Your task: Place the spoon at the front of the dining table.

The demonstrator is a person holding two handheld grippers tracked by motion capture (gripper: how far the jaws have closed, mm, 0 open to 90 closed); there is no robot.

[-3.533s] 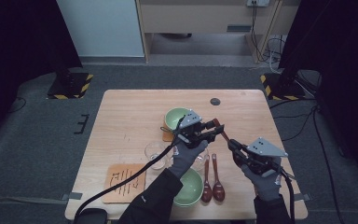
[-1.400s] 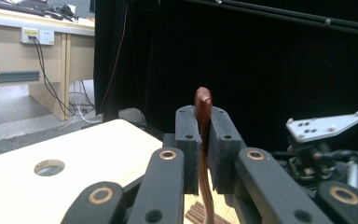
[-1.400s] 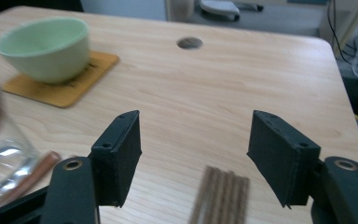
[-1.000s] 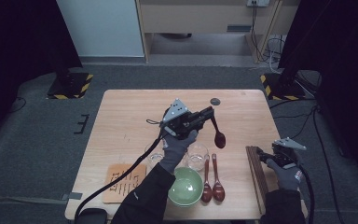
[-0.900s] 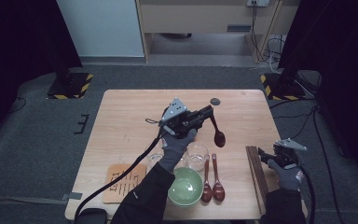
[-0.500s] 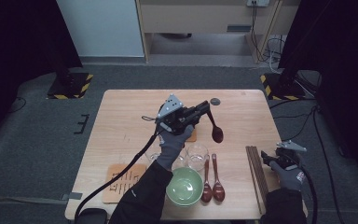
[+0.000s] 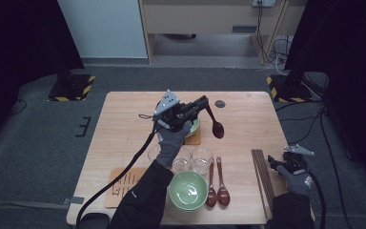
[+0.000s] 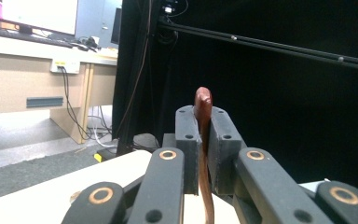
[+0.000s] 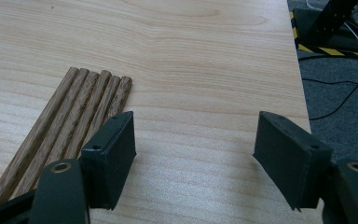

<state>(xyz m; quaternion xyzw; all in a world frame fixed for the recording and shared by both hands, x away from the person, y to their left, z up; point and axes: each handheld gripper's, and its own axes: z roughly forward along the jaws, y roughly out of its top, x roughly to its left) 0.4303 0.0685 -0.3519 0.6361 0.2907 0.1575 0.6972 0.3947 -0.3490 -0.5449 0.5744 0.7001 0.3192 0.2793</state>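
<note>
**Left tool pinching spoon above bench, right tool spread by sticks**

No readable brand or label anywhere. The brown board [image 7: 124,183] at the bench's [image 7: 124,119] near-left edge carries dark marks, too small to read. A monitor sits at the top-left of the left gripper view, screen content illegible.

Left tool [image 7: 201,103] is raised over the bench middle, jaws pressed onto the handle of a dark red-brown spoon [image 7: 217,129]; its bowl hangs down and right of the jaws. In the left gripper view the spoon [image 8: 203,140] stands upright between the pads, lower end cut off by the frame.

Right tool [image 7: 272,162] is low at the bench's right edge, jaws spread wide with bare wood between them in the right gripper view. Wooden sticks [image 9: 70,121] lie just beside its left-hand jaw, near ends hidden behind it.

Green bowl [image 7: 188,190] is at the near edge; a second green bowl [image 7: 194,128] is mostly hidden under the left hand [image 7: 171,140]. Two glasses [image 7: 193,160], two more spoons [image 7: 218,186], small dark disc [image 7: 219,103].
</note>
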